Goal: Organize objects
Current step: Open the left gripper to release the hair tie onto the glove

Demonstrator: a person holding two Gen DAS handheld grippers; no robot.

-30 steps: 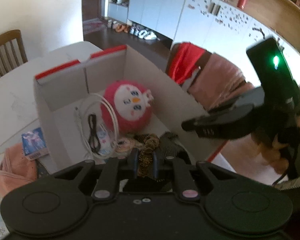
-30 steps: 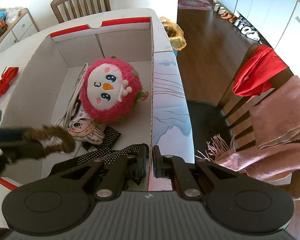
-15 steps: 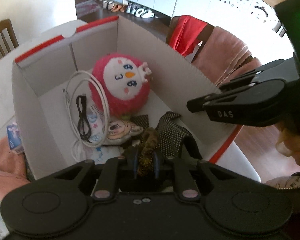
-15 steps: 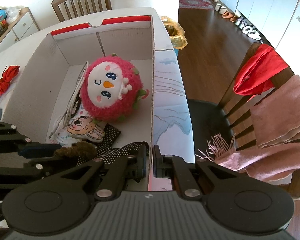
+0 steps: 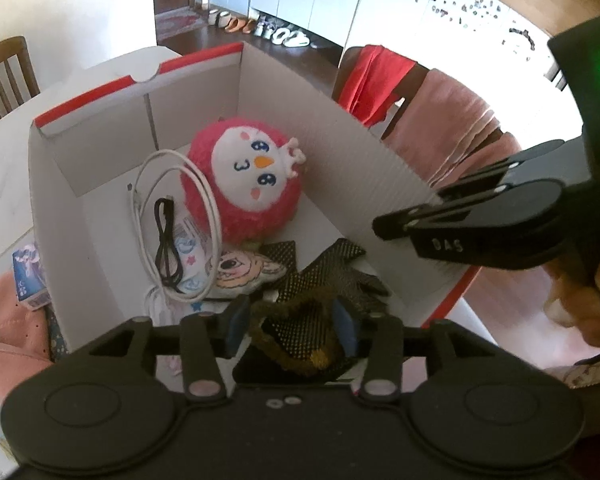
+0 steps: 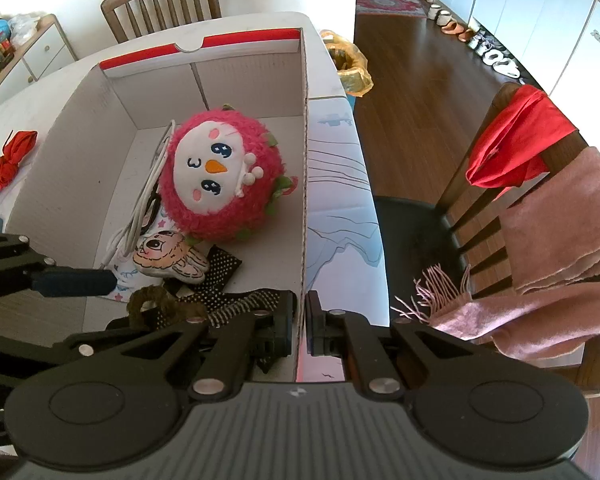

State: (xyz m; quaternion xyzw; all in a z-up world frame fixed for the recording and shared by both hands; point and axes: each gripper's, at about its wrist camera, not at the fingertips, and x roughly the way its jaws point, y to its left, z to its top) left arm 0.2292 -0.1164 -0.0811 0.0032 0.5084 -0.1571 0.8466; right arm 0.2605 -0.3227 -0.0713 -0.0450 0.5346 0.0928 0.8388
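Observation:
A white cardboard box (image 5: 100,128) (image 6: 304,152) with red rim holds a pink plush bird (image 5: 244,184) (image 6: 220,176), a white cable coil (image 5: 176,216), a black cable, a cartoon pouch (image 6: 170,256) and a black dotted cloth (image 5: 324,272). A brown fuzzy hair tie (image 6: 156,304) (image 5: 296,332) lies on the dotted cloth. My left gripper (image 5: 288,320) is open above it, fingers apart, inside the box. My right gripper (image 6: 300,324) is shut on the box's near right wall.
A chair (image 6: 540,200) draped with red and pink cloths stands right of the table. A red cloth (image 6: 8,160) lies left of the box. A pink cloth (image 5: 4,336) and a small blue packet (image 5: 28,276) lie outside the box's left wall.
My left gripper moved down into the box with the brown hair tie, then opened; the hair tie now rests on the dotted cloth. The right gripper kept its hold on the box wall.

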